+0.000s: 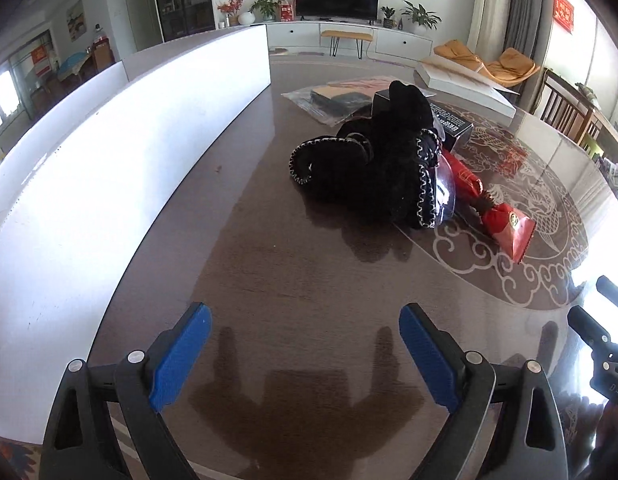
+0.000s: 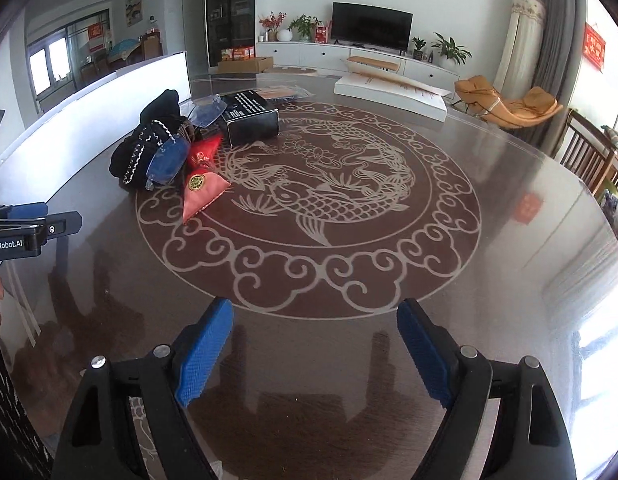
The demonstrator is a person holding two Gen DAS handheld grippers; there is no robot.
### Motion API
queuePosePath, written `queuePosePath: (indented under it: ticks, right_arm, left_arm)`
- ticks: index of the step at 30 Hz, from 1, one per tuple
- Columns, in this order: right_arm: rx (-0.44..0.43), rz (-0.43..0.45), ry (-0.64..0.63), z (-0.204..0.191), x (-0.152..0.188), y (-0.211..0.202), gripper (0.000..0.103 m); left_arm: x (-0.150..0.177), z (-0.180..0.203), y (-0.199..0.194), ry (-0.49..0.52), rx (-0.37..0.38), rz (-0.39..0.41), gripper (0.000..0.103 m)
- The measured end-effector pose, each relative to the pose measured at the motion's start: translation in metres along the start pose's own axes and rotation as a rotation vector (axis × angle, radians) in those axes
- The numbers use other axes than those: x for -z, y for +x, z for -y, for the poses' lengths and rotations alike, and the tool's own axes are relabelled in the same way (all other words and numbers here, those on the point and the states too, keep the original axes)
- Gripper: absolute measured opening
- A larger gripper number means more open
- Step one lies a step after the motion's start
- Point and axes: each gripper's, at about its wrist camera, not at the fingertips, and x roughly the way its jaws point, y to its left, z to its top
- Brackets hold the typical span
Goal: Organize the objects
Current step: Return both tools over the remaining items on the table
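Jaws of left gripper (image 1: 305, 320) and right gripper (image 2: 315, 316) stand wide apart, holding nothing. Black slippers (image 1: 381, 160) lie well ahead on the table (image 2: 509, 280), touching a red pouch (image 2: 203, 196) and black box (image 2: 251, 118).

On the bench (image 2: 509, 280), a heap sits near the left edge, beside the upright board (image 1: 109, 160): slippers (image 1: 381, 168) leftmost, a pouch (image 2: 201, 190) to their right, a box (image 2: 251, 118) behind, a flat carton (image 2: 389, 92) at the far edge.
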Motion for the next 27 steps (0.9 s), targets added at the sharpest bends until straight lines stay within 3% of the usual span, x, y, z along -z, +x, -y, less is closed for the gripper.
queuePosePath:
  ticks: [5,9,14,16,27]
  right_arm:
    - [-0.006,-0.026,-0.017,-0.009,-0.005,0.009,0.087]
    - [0.007,-0.035,-0.024,-0.013,-0.004,0.012,0.098]
    - [-0.007,-0.055,0.012,-0.008,-0.003,0.016,0.103]
    - [-0.026,-0.063,0.036,-0.005,-0.004,0.017,0.103]
    - [-0.021,-0.064,0.033,-0.007,-0.004,0.016,0.103]
  left_arm:
    - [-0.007,-0.004,0.007,-0.013,0.008,-0.010,0.096]
    - [-0.013,-0.002,0.014,-0.015,0.019,-0.004,0.096]
    - [-0.011,0.002,0.016,0.008,0.025,0.018,0.099]
    - [-0.015,0.001,0.020,0.011,0.030,0.011,0.103]
    - [-0.024,-0.012,0.027,-0.042,-0.005,0.027,0.103]
